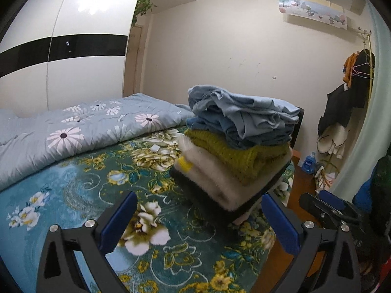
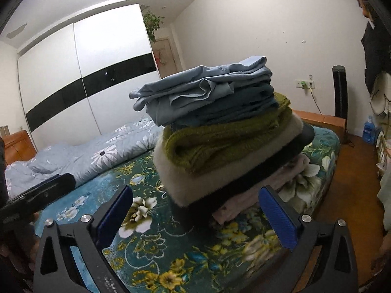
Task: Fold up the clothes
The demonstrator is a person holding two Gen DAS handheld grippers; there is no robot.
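A stack of folded clothes [image 1: 239, 151] sits on the bed's floral sheet [image 1: 80, 185], near the bed's right edge. From the top it holds a light blue garment [image 1: 244, 107], a darker blue one, an olive knit [image 1: 234, 151], a cream fuzzy piece [image 1: 210, 178], a black layer and a pink one [image 2: 246, 200] at the bottom. My left gripper [image 1: 199, 196] stands open just short of the stack, nothing between its blue pads. My right gripper [image 2: 196, 189] is open too, facing the same stack [image 2: 220, 131] from close by, touching nothing.
A pale blue daisy quilt [image 1: 73, 131] lies bunched across the bed's far side. A white wardrobe [image 1: 73, 48] with a black band stands behind it. A coat rack with hanging clothes [image 1: 347, 102] and a blue bottle [image 1: 309, 162] stand on the floor to the right.
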